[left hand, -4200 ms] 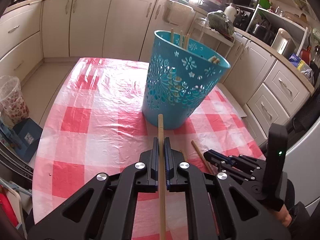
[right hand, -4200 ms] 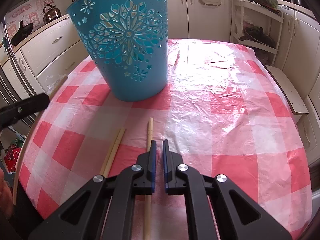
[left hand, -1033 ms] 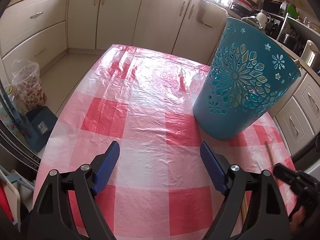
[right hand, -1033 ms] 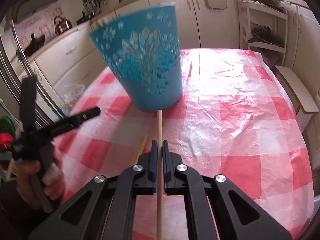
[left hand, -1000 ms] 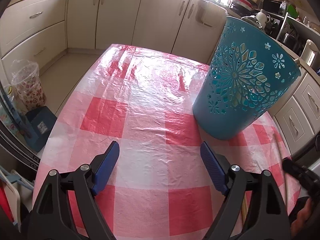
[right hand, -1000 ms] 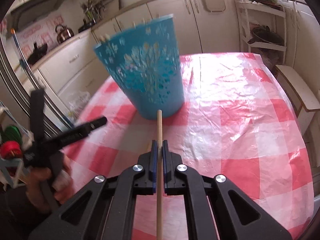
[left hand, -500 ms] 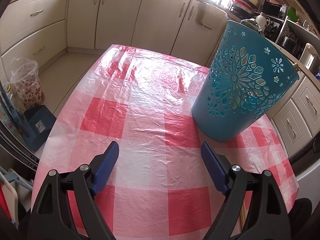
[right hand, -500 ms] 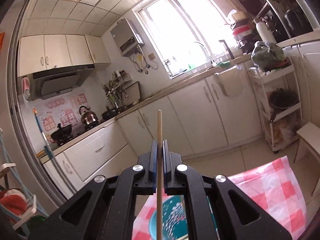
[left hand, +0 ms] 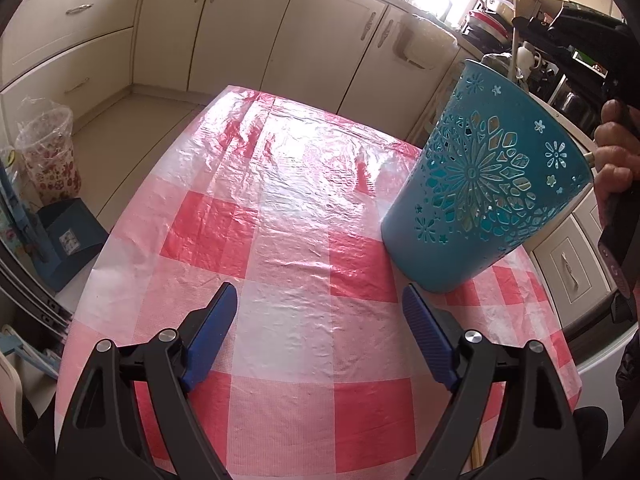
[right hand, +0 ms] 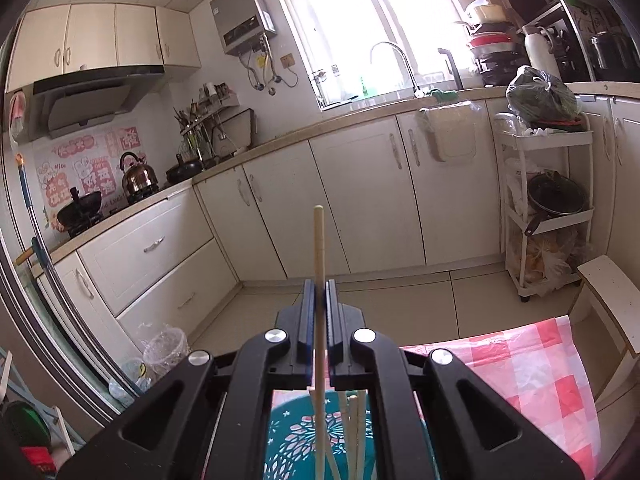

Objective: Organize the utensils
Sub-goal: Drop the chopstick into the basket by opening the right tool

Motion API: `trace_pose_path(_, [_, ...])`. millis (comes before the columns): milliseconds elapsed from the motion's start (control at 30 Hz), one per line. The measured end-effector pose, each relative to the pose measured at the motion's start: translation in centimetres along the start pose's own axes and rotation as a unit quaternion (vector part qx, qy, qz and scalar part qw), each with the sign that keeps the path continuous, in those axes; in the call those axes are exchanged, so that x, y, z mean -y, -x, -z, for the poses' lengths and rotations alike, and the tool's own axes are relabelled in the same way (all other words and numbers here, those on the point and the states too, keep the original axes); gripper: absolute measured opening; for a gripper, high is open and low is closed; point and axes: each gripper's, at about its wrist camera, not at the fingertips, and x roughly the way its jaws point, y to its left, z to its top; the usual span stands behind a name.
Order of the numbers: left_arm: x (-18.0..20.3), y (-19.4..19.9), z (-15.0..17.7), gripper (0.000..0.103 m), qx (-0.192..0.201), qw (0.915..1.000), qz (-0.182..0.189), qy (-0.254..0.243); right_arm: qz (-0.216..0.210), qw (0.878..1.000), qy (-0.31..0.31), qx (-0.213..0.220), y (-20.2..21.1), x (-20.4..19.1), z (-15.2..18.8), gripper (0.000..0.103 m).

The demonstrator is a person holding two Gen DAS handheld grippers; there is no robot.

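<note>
A blue cut-out basket [left hand: 480,208] stands on the red-and-white checked table [left hand: 288,240], to the right of and beyond my left gripper [left hand: 320,320]. That gripper hovers over the cloth, open, with nothing between its blue pads [left hand: 216,332]. A person's hand [left hand: 612,160] holds the right tool above the basket's rim. My right gripper [right hand: 319,292] is shut on a wooden chopstick [right hand: 319,248] that points up and away. Its lower part runs down over the basket [right hand: 296,440], where other chopsticks [right hand: 354,424] stand. Another chopstick [left hand: 476,456] lies on the table at the lower right, mostly hidden.
A floral-print bin [left hand: 48,160] and a blue box [left hand: 68,240] sit on the floor left of the table. Cream cabinets [right hand: 360,208] line the walls. A white rack [right hand: 548,216] and a low stool [right hand: 612,292] stand to the right of the table.
The right gripper has lifted its chopstick from table height to above the basket and tilted upward. The hand now shows beside the basket's rim. The left gripper stayed open and still.
</note>
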Motion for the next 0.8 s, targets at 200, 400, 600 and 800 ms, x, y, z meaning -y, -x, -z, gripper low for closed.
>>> trace_pose_path(200, [-0.1,-0.1,-0.1,0.081,-0.001,1.0,-0.001,0.004,-0.01,1.0,0.007,-0.024,-0.1,0.1,1.2,0.007])
trace_pose_path(400, [-0.2,-0.2,0.0,0.081,-0.002,1.0,-0.003,0.008,-0.013,0.999,0.03,-0.043,0.6,-0.3,2.0,0.019])
trace_pose_path(600, [-0.5,-0.2,-0.1,0.082,-0.002,0.9999,-0.005,0.015,-0.014,1.0,-0.003,-0.006,4.9,0.8,1.6,0.03])
trace_pose_path(800, [-0.3,0.0,0.1,0.083,0.003,0.9999,-0.011,0.01,0.01,1.0,-0.016,0.018,10.9,1.5,4.3,0.047])
